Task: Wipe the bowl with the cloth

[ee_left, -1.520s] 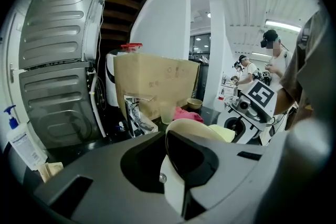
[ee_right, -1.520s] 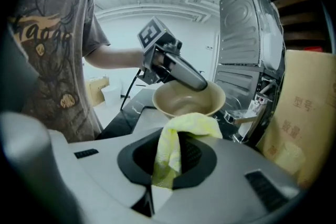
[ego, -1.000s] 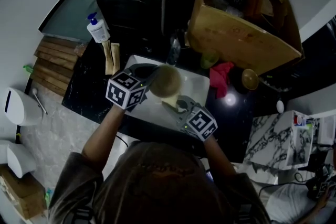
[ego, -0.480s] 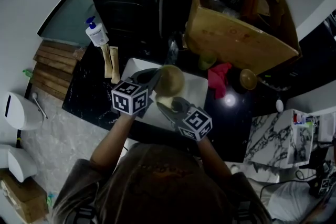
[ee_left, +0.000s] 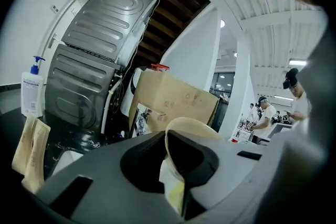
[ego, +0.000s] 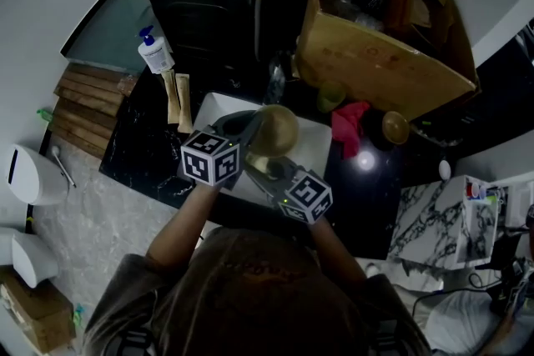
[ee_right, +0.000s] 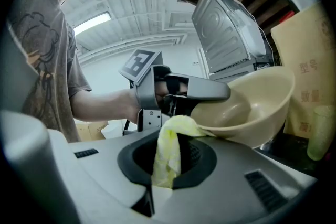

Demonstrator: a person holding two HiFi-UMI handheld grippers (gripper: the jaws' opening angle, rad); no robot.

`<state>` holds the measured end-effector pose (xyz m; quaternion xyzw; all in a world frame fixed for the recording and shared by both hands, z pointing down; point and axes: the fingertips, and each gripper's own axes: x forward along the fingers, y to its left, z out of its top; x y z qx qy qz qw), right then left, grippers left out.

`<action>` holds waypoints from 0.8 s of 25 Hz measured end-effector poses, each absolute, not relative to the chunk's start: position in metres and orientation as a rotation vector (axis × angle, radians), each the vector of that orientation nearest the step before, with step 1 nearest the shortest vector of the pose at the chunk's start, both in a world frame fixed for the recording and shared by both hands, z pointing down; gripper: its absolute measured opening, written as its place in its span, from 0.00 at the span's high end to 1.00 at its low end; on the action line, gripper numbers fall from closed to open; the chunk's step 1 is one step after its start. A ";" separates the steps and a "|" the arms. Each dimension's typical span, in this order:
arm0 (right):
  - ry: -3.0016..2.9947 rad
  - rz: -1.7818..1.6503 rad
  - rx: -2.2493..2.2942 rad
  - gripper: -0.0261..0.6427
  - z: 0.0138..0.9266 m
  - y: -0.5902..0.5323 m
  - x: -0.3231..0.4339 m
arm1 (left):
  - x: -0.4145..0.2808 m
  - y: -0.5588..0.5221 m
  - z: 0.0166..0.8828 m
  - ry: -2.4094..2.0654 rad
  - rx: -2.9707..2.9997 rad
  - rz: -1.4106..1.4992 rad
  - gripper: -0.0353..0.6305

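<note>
Cream bowl (ego: 277,129), clamped in left tool (ee_left: 174,173), seems nudged rightward since earlier; right tool (ee_right: 167,168) pinches yellow cloth (ee_right: 168,147).

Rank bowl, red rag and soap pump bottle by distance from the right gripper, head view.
1. bowl: centre, just ahead of its jaws.
2. red rag: off to the right.
3. soap pump bottle: far back left.
</note>
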<state>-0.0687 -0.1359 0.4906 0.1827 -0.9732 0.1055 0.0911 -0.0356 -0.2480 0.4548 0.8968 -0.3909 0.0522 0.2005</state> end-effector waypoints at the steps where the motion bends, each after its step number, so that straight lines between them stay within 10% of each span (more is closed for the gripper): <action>1: -2.893 0.309 0.539 0.93 0.490 -0.136 -0.068 | -0.036 -0.248 0.454 -1.095 2.508 0.147 0.91; 20: -2.942 0.248 0.478 0.93 0.445 -0.116 -0.056 | -0.066 -0.265 0.473 -1.210 2.482 0.218 0.91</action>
